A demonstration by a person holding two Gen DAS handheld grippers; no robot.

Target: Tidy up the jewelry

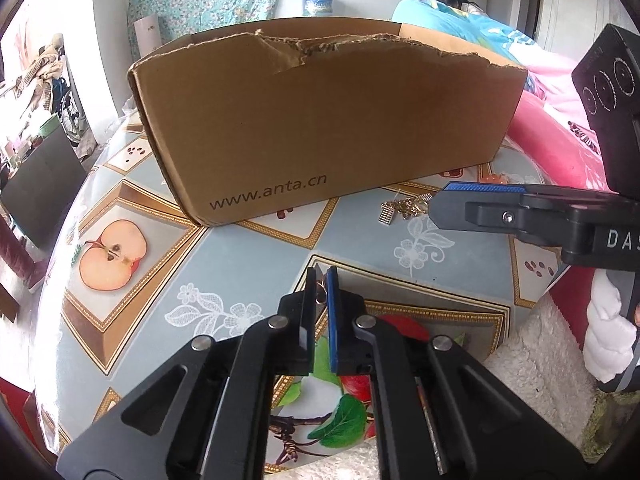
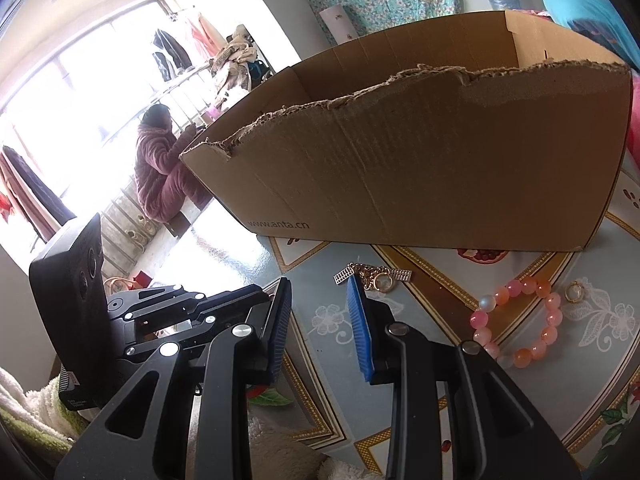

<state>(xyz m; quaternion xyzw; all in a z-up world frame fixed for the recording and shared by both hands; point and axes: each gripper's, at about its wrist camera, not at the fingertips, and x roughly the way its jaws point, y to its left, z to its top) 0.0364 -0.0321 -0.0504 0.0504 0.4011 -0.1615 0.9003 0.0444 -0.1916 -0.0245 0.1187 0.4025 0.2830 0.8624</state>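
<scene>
**Left gripper pinched on a small ring; right gripper parted above the gold chain**

Left gripper (image 1: 320, 280): jaws closed to a narrow slit, with a small gold-coloured ring (image 1: 321, 295) caught between the pads near the tips. Grip is over the patterned tablecloth (image 1: 224, 252), short of the cardboard box (image 1: 320, 128).

Right gripper (image 2: 320, 300): jaws parted, nothing between the pads. Its blue right-hand pad sits just in front of a gold chain piece (image 2: 374, 278) with small abacus-like charms lying on the cloth; whether the pad touches it cannot be told. In the left wrist view the same chain (image 1: 404, 208) lies just beside the right gripper's tip (image 1: 436, 204).

Other jewelry on the cloth, right wrist view: a pink and orange bead bracelet (image 2: 516, 320) lying flat to the right of the gripper, and a small gold ring with a pale stone (image 2: 575, 292) just beyond the bracelet's far side, apart from it.

Obstruction: the box stands directly behind all the pieces, its near wall tall with a torn, ragged top edge; the interior floor is hidden from both cameras. Printed text "www.anta.cn" on the near wall.

Surroundings: a person in a padded pink garment (image 2: 160, 168) sits near a bright window, well behind the table. A white-gloved hand (image 1: 612, 336) holds the right gripper's handle.
</scene>
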